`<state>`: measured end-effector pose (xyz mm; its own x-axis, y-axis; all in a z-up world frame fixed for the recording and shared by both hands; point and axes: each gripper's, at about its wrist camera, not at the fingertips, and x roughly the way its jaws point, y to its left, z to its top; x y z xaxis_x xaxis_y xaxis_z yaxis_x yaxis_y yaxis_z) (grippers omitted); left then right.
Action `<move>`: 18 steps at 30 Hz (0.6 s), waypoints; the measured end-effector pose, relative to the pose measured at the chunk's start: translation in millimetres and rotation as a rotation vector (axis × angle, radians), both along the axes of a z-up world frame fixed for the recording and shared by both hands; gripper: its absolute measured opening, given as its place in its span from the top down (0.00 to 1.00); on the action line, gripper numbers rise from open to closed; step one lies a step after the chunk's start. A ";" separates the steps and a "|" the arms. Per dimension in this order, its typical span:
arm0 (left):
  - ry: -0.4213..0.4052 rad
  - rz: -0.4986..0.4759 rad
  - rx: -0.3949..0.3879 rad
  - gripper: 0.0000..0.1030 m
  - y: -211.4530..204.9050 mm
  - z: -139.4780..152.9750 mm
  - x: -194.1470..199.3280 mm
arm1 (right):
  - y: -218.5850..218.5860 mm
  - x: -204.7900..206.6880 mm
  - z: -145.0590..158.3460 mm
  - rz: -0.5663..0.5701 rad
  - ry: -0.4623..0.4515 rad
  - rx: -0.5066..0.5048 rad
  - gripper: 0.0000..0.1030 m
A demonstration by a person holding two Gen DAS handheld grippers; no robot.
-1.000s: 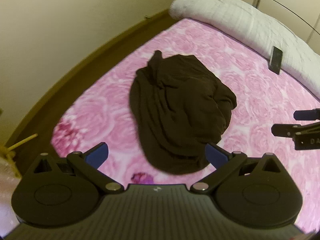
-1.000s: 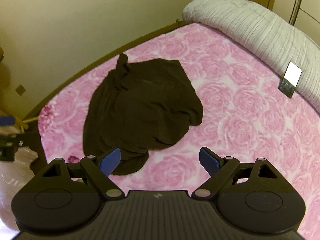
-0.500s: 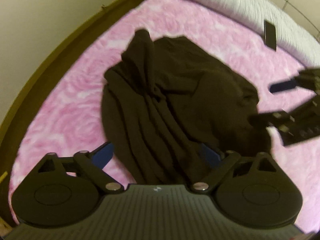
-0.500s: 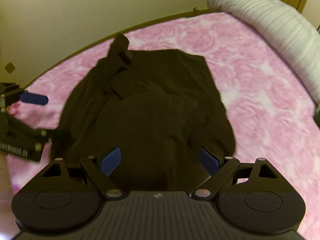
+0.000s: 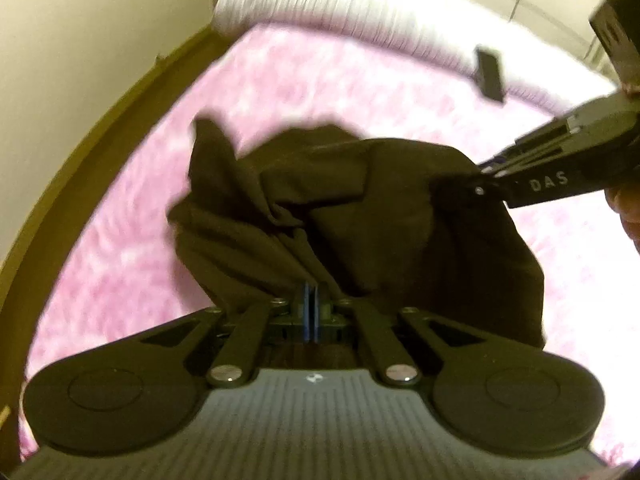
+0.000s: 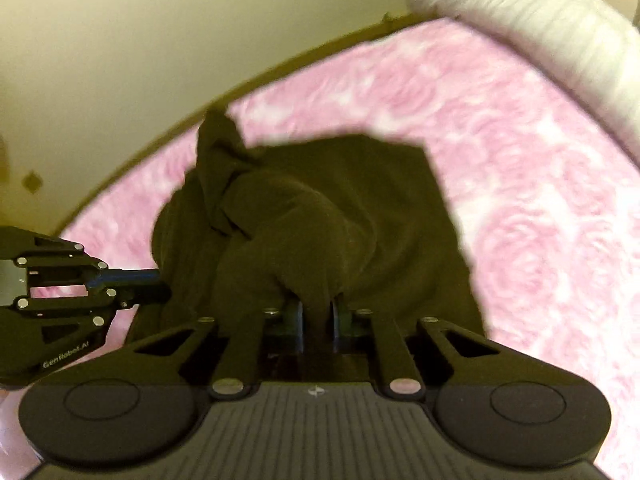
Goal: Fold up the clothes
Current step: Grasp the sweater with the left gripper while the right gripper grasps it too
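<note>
Dark brown garment (image 5: pixel 360 216) bunched up on the pink rose-print bed cover (image 5: pixel 132 248), near edge pulled up toward both cameras. Left claw (image 5: pixel 310 312) clamped tight on a fold at the garment's near edge, blue pads pressed together. Right claw (image 6: pixel 318 320) also gripping a thick bunch of the same cloth between its pads. Each claw shows in the other's view at the side. White striped duvet (image 6: pixel 540 28) rolled along the far edge, dark phone (image 5: pixel 489 74) lying against it. Frames blurry.

Left claw (image 5: pixel 310 304) clamped on dark garment (image 5: pixel 360 216), pink bedspread (image 5: pixel 288 92)
</note>
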<state>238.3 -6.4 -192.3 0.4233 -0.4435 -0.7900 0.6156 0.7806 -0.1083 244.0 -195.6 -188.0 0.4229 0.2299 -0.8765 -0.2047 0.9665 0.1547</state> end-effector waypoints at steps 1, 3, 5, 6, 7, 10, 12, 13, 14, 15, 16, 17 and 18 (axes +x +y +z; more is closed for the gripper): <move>-0.014 -0.015 -0.021 1.00 -2.7 11.3 -5.0 | -8.8 -8.7 13.0 -0.017 -0.024 0.004 0.89; -0.055 -0.060 -0.061 1.00 -12.8 36.4 -19.9 | -33.4 -34.1 39.6 -0.073 -0.068 0.013 0.89; -0.081 -0.120 -0.097 1.00 -29.0 59.8 -38.9 | -63.5 -68.6 63.8 -0.151 -0.103 0.005 0.89; -0.089 -0.151 -0.118 1.00 -39.3 71.1 -50.6 | -78.8 -86.7 75.7 -0.191 -0.119 0.001 0.89; -0.091 -0.181 -0.141 1.00 -50.4 80.6 -63.6 | -95.5 -109.4 86.5 -0.239 -0.132 -0.007 0.89; -0.072 -0.271 -0.209 1.00 -89.2 102.6 -110.6 | -140.9 -176.2 110.1 -0.367 -0.152 -0.025 0.89; -0.034 -0.327 -0.226 1.00 -121.9 104.5 -148.5 | -172.7 -220.2 107.5 -0.449 -0.122 -0.065 0.83; -0.020 -0.349 -0.216 1.00 -137.4 101.0 -167.8 | -189.5 -241.2 102.5 -0.492 -0.099 -0.092 0.81; -0.007 -0.371 -0.206 1.00 -153.0 97.5 -187.1 | -206.3 -262.2 97.5 -0.534 -0.076 -0.119 0.70; 0.007 -0.387 -0.192 1.00 -165.9 92.9 -204.9 | -223.1 -283.2 92.5 -0.576 -0.053 -0.146 0.60; 0.021 -0.397 -0.174 1.00 -176.1 87.1 -221.4 | -239.9 -304.0 87.1 -0.618 -0.031 -0.167 0.60; 0.037 -0.401 -0.156 1.00 -184.5 81.3 -236.2 | -256.1 -323.4 80.3 -0.652 -0.022 -0.157 0.60; 0.054 -0.399 -0.137 1.00 -190.9 75.4 -249.5 | -266.3 -337.4 75.3 -0.658 -0.019 -0.134 0.60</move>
<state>-11.2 -197.3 -116.8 0.1571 -0.6669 -0.7284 0.8572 0.4584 -0.2347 -93.4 -461.9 -112.6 0.4533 -0.1918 -0.8705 0.4326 0.9012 0.0268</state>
